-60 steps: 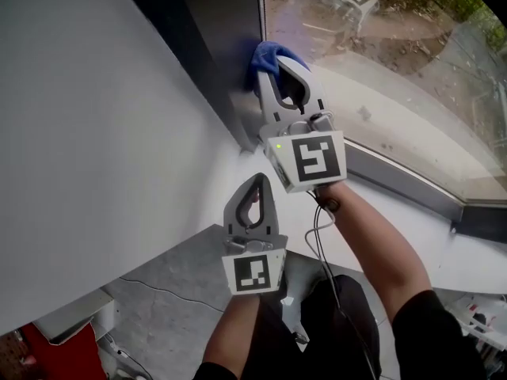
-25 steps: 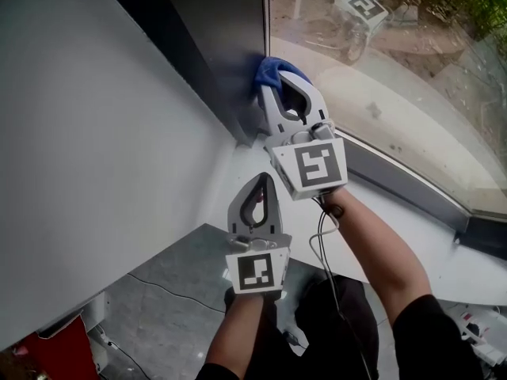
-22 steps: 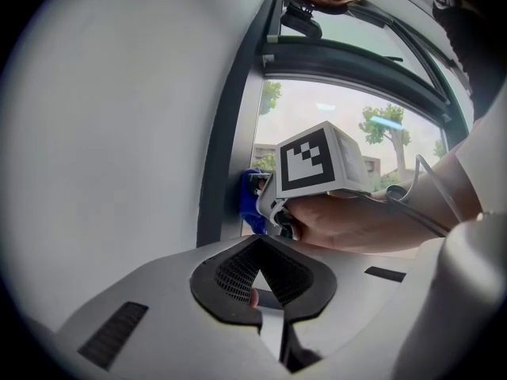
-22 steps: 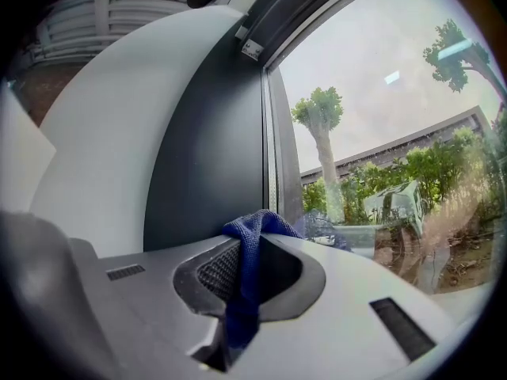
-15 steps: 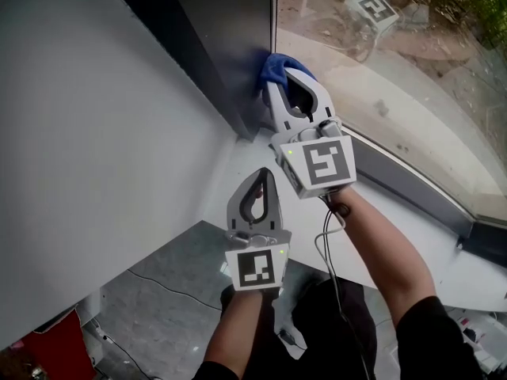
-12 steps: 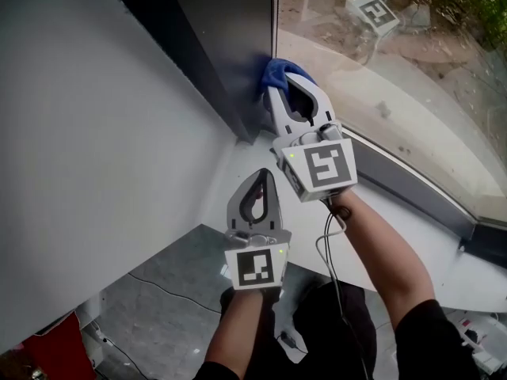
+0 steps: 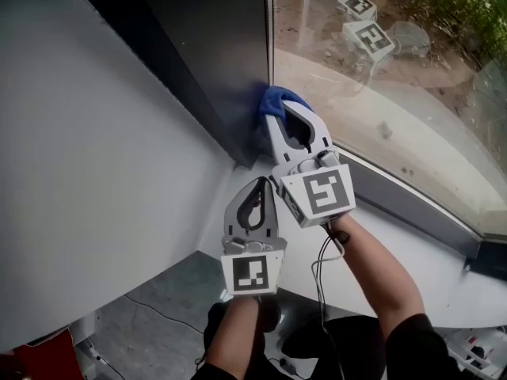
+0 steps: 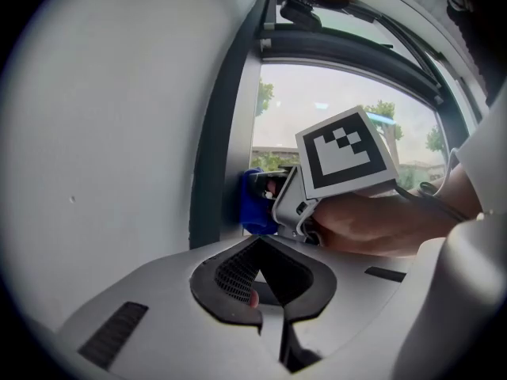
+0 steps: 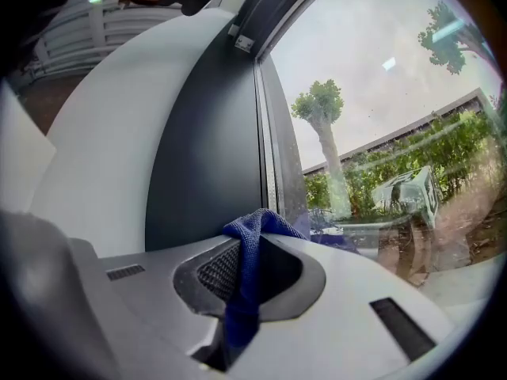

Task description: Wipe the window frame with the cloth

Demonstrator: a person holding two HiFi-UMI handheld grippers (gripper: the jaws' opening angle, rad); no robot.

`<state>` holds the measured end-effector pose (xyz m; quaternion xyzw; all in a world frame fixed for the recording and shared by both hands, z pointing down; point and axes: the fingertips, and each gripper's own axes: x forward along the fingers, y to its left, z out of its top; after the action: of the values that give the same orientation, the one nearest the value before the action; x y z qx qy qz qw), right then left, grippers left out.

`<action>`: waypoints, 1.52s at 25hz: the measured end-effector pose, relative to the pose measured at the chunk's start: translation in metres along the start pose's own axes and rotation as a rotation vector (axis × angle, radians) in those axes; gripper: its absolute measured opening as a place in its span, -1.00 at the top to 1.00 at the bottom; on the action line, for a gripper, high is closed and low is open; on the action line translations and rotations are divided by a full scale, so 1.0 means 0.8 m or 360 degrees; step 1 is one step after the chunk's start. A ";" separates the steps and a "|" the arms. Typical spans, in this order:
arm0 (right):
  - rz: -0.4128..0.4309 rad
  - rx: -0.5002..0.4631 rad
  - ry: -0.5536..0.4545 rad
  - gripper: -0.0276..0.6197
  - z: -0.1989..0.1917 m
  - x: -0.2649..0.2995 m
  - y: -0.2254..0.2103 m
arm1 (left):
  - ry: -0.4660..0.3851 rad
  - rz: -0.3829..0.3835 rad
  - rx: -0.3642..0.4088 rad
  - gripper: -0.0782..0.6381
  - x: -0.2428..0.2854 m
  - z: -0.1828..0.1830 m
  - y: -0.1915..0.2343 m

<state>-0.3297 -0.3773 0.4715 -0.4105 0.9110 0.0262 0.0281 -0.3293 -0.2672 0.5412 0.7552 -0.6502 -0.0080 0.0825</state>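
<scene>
Left gripper (image 7: 258,187): jaws shut, empty, held low behind right hand, likely kept out of wipe path. Right gripper (image 7: 283,119): jaws clamped on blue cloth (image 7: 275,98), wad pressed against dark window frame (image 7: 230,62) beside glass (image 7: 380,77). Right gripper view alone shows cloth strip pinched between pads; head view shows only wad.

The cloth (image 7: 279,99) is recorded as blue (woven texture); window frame (image 7: 226,54) dark grey; right claw (image 7: 277,115) and left claw (image 7: 258,183) light grey, markers black-and-white.
</scene>
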 end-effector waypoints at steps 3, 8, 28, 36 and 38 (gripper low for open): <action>0.0041 0.0028 -0.0057 0.84 0.001 -0.001 0.001 | 0.0036 -0.0022 -0.0004 0.77 0.002 -0.010 0.006; 0.0079 -0.0066 -0.0116 0.84 0.005 0.000 0.002 | -0.0030 -0.0036 0.0126 0.77 0.013 -0.006 0.004; 0.0105 0.0080 0.0150 0.84 -0.052 0.000 -0.002 | 0.0008 0.0157 0.0238 0.77 0.011 -0.028 0.019; 0.0070 -0.0014 0.0290 0.84 -0.073 -0.005 -0.009 | -0.0069 0.0157 0.0176 0.77 0.013 -0.026 0.019; 0.0062 -0.0054 0.0353 0.84 -0.082 -0.009 -0.010 | -0.0078 0.0158 0.0169 0.77 0.010 -0.020 0.018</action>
<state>-0.3210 -0.3822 0.5370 -0.3936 0.9158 -0.0033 -0.0802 -0.3403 -0.2756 0.5597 0.7249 -0.6883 0.0121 0.0267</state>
